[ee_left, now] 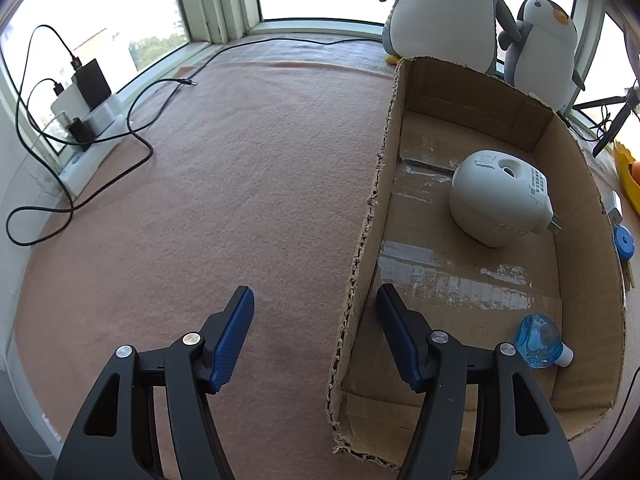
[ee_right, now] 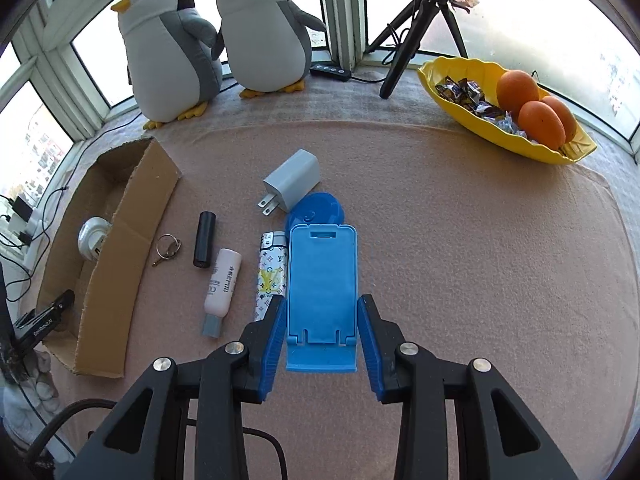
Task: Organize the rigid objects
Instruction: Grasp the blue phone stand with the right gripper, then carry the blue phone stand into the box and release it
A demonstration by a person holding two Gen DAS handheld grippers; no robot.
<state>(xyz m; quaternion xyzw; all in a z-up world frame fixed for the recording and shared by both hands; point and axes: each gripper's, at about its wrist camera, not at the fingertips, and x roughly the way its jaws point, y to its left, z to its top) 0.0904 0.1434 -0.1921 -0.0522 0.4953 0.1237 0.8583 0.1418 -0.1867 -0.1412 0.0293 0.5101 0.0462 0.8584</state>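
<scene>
Hovering at lower centre, our left tool gapes empty over the cardboard box wall. At lower centre, our right tool brackets the blue phone stand, seemingly unclamped; next, squeeze and lift boxward.

Left claw and right claw: black arms, textured blue pads, silver screws

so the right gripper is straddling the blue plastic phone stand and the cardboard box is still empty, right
Not quite. The right gripper does straddle the blue plastic phone stand, but the cardboard box is not empty. The left wrist view shows a white rounded plug-in device and a small clear blue bottle lying inside it.
</scene>
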